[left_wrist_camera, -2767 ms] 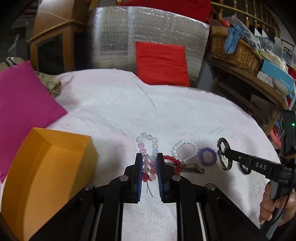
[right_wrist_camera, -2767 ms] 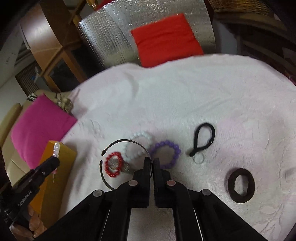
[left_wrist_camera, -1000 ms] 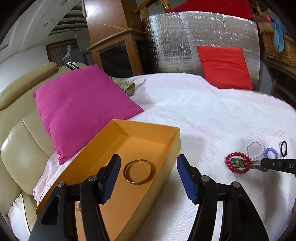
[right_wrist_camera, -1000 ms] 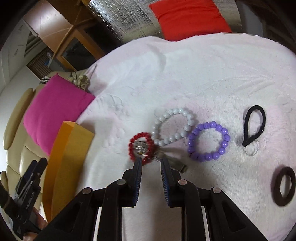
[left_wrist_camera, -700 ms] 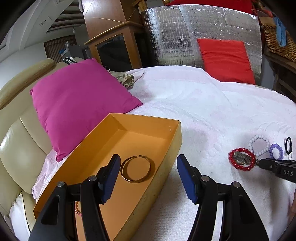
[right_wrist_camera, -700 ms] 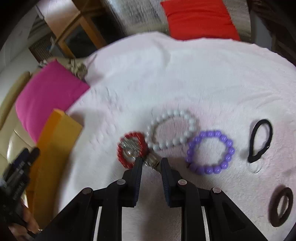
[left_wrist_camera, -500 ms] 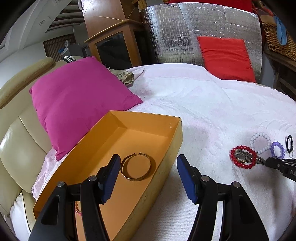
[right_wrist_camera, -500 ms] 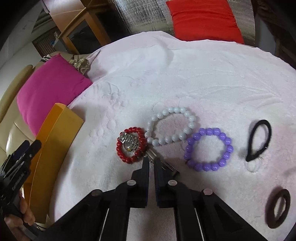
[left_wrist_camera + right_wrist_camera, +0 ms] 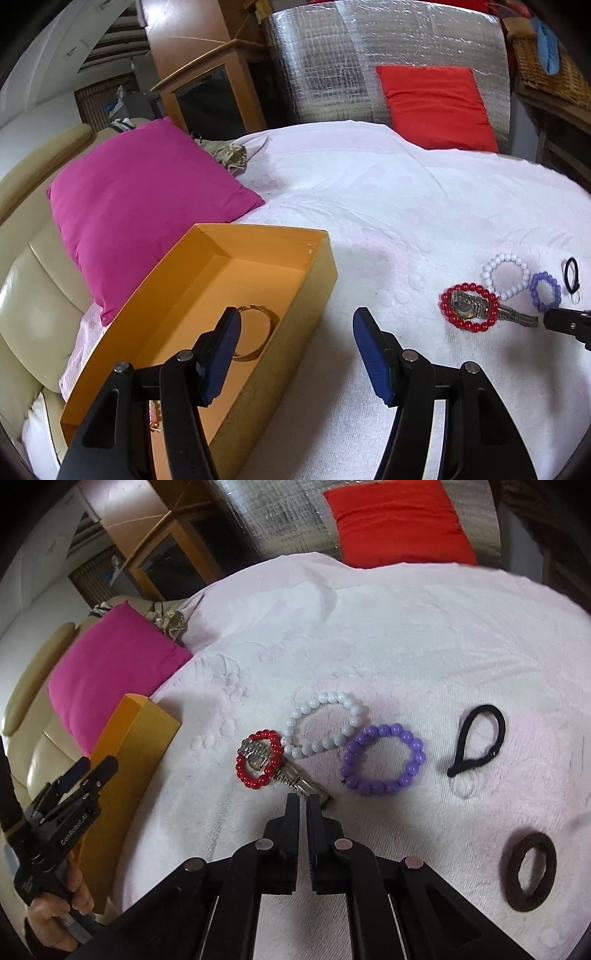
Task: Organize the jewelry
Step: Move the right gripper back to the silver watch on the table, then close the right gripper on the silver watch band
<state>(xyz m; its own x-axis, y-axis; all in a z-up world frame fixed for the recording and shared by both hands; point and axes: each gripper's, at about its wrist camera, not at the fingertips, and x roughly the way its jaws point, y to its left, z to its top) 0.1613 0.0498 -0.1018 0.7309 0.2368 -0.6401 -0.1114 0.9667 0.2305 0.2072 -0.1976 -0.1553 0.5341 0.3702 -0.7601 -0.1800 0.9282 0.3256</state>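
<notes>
Right wrist view: our right gripper (image 9: 303, 798), jaws just closed together, sits at the watch (image 9: 291, 771) strap, lower centre; whether it grips we cannot tell. Left gripper (image 9: 295, 339) gapes empty above the orange box (image 9: 317, 280).

Bangle (image 9: 251, 332) in box (image 9: 317, 254); box left of bracelets (image 9: 321, 727); watch (image 9: 284, 771) under one; hair ties (image 9: 476, 738) right.

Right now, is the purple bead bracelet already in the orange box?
No, the purple bead bracelet lies on the white cover, and the orange box shows only a gold bangle.
</notes>
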